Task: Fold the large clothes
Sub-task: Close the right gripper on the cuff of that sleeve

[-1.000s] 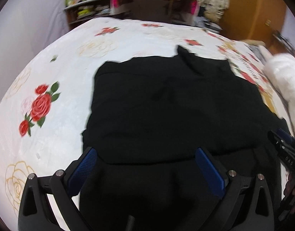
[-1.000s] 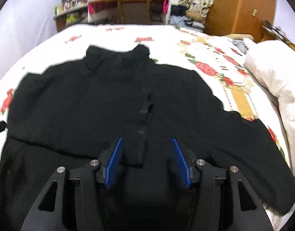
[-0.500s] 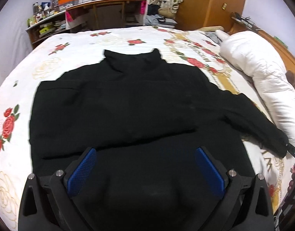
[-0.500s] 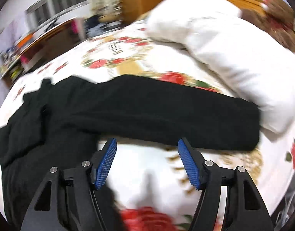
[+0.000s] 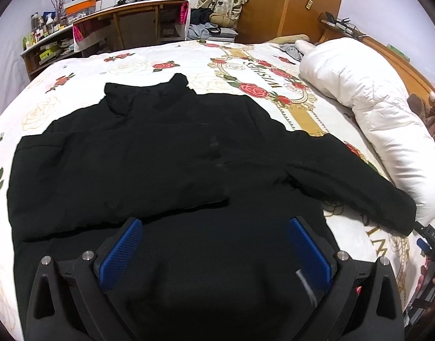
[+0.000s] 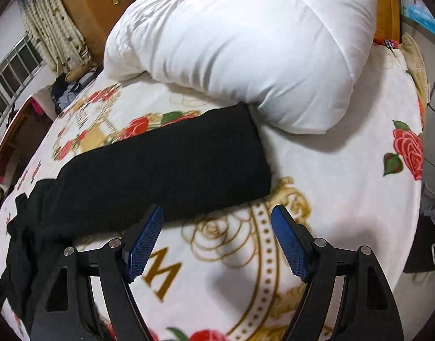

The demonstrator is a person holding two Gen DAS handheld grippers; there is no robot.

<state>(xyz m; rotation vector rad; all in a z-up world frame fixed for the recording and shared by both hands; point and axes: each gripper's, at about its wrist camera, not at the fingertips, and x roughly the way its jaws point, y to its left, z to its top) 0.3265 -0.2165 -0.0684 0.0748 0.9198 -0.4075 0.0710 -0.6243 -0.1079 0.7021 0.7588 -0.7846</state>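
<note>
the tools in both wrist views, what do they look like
Both tools are alike: the left tool and the right tool have black angular frames with cut-out openings, silver screw heads at the joints, and two fingers faced with blue dimpled pads. In the left wrist view a small coiled spring sits beside one finger.

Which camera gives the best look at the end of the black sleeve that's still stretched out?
The right wrist view: the sleeve's cuff lies flat just ahead, beside the white duvet, its squared end fully visible. The left wrist view shows the whole sleeve, but its end is small, far right and distorted.
</note>
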